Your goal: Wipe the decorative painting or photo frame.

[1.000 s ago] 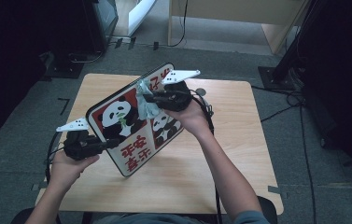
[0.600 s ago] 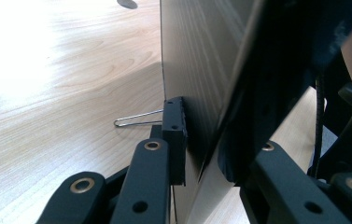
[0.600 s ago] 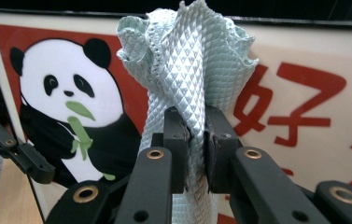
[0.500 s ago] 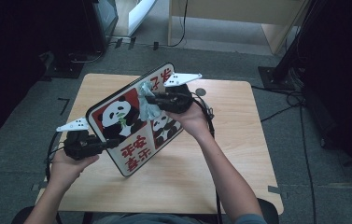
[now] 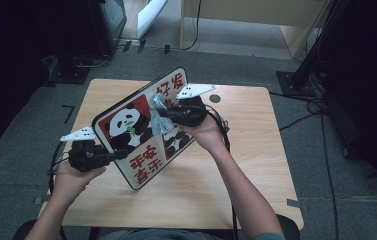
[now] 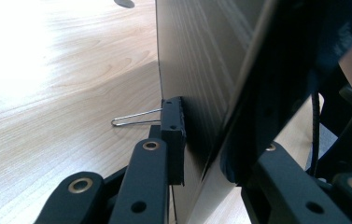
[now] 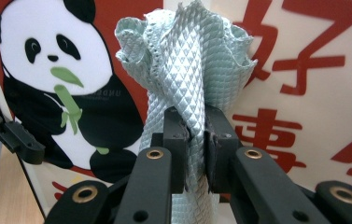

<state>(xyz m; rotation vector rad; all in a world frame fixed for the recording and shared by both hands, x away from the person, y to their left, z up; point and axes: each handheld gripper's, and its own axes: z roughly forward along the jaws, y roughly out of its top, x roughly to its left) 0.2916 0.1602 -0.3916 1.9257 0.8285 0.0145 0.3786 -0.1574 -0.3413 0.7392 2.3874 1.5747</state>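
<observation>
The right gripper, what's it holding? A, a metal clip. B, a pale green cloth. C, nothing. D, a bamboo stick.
B: in the right gripper view the right gripper has both jaws pinched on a bunched pale green cloth, held up against the panda board.
</observation>
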